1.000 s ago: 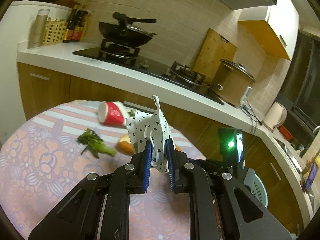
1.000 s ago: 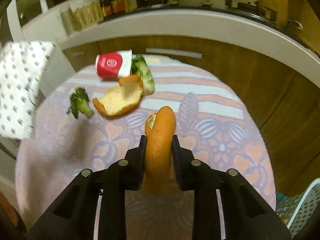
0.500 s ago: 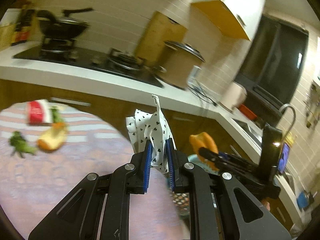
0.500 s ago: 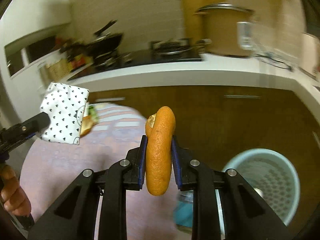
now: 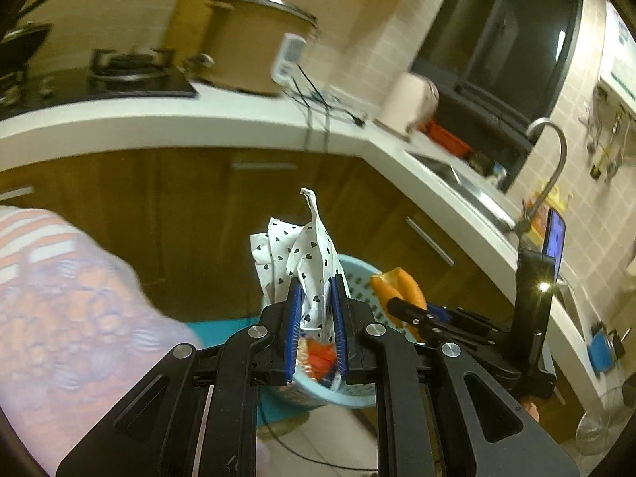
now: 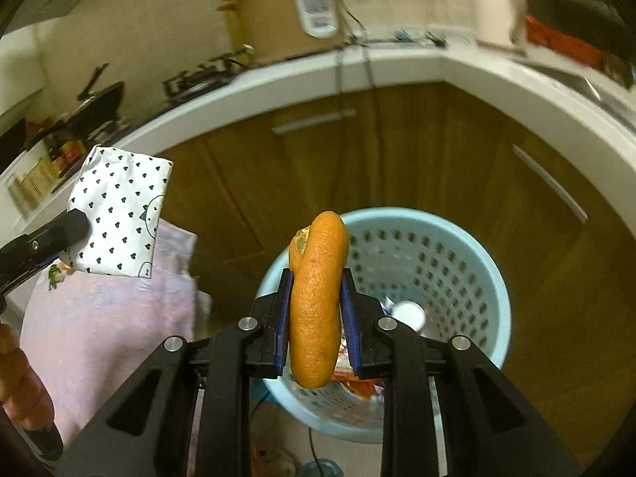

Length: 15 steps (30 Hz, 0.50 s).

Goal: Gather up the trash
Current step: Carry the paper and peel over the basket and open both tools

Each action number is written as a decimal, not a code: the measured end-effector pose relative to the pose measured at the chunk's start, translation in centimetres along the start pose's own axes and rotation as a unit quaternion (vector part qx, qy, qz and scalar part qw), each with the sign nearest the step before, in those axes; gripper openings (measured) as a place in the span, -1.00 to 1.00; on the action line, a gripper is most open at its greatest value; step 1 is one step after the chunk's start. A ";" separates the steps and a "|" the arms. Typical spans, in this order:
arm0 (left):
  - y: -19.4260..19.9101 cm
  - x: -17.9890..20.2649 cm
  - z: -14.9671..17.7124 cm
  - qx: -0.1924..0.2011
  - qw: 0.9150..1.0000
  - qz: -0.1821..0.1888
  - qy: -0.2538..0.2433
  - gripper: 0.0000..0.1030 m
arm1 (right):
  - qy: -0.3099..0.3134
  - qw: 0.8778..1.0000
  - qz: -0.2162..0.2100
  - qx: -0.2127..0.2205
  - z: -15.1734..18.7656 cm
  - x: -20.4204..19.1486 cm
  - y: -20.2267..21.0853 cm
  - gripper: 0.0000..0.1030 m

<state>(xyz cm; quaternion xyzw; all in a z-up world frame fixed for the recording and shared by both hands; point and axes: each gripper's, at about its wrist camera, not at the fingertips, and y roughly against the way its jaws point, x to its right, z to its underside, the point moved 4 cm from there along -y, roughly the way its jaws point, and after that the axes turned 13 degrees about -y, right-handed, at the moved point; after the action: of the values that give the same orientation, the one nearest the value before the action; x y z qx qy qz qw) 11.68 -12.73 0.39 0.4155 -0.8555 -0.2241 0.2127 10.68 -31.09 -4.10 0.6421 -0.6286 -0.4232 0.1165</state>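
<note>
The left claw (image 5: 315,310) grips a heart-print wrapper (image 5: 302,254); the right claw (image 6: 317,298) grips an orange peel (image 6: 318,302), with the blue basket (image 6: 469,246) below it.

Tiled floor (image 6: 278,429), light blue perforated trash basket (image 6: 469,262) standing on it, teal mat (image 5: 222,328) under the basket

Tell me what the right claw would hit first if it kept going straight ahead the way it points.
Probably the blue basket: the right claw, shut on the orange peel, points into its opening. Depth is unclear.
</note>
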 end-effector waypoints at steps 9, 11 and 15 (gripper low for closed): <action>-6.6 2.8 1.1 -0.064 0.997 0.014 -0.030 -0.74 | -0.050 0.997 0.024 -0.045 0.5 4.2 -3.1 -0.55; -7.6 2.9 1.3 -0.075 0.997 0.016 -0.032 -0.73 | -0.057 0.997 0.026 -0.050 0.5 4.4 -3.6 -0.54; -9.2 2.7 1.8 -0.095 0.995 0.010 -0.030 -0.64 | -0.070 0.995 0.029 -0.059 0.6 5.2 -4.3 -0.51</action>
<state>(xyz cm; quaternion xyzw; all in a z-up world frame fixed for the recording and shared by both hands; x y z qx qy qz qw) 14.85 -19.64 -5.76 0.3781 -0.8402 -0.3152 0.2275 12.52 -34.80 -9.44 0.5847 -0.6272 -0.4998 0.1222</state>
